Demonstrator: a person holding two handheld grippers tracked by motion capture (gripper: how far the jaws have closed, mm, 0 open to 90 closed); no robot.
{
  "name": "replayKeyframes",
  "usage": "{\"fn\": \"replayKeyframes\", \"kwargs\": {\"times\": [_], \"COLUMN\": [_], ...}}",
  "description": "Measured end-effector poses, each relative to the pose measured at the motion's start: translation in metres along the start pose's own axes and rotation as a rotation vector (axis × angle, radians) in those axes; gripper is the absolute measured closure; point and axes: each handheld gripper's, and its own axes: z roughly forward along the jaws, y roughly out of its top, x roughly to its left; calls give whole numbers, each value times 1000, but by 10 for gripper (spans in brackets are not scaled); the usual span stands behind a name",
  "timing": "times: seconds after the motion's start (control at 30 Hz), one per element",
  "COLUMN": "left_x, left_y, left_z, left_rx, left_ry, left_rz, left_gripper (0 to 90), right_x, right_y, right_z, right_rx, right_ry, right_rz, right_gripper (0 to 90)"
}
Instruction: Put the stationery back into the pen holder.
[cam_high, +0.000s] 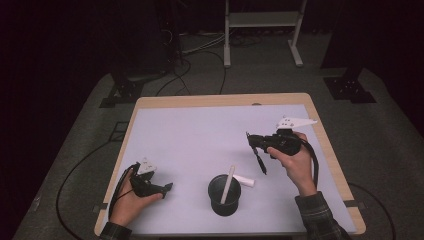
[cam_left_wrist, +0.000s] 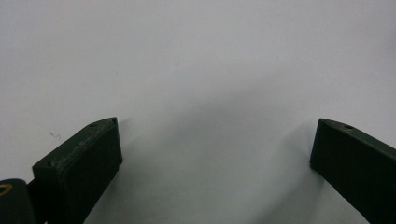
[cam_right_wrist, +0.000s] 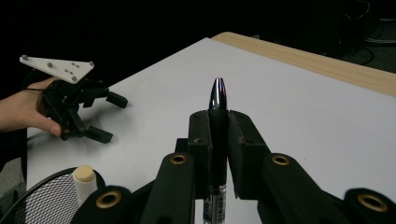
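The right hand-held gripper (cam_right_wrist: 218, 135) is clamped shut on a light, stiff, slick pen (cam_right_wrist: 217, 100) mid-barrel above the bench's (cam_high: 200, 130) right half, near the mesh cup (cam_high: 224, 194), while the left hand-held gripper (cam_high: 165, 188) rests wide open and empty near the front-left corner.

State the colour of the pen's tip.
Shiny silver on the pen, clearest in the right gripper view.
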Motion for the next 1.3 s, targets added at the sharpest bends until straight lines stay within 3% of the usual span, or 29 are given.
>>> {"fn": "replayKeyframes", "kwargs": {"times": [0.53, 1.3], "left_x": [0, 0], "left_y": [0, 0], "left_z": [0, 0], "left_rx": [1, 3], "left_ry": [1, 0], "left_rz": [3, 4], "left_gripper": [11, 11], "right_x": [22, 62], "right_y": [12, 26], "right_z": [-12, -18], "right_rx": [-45, -86], "right_ry": [45, 163], "right_rz": [-35, -96], "right_gripper": [790, 791]}}
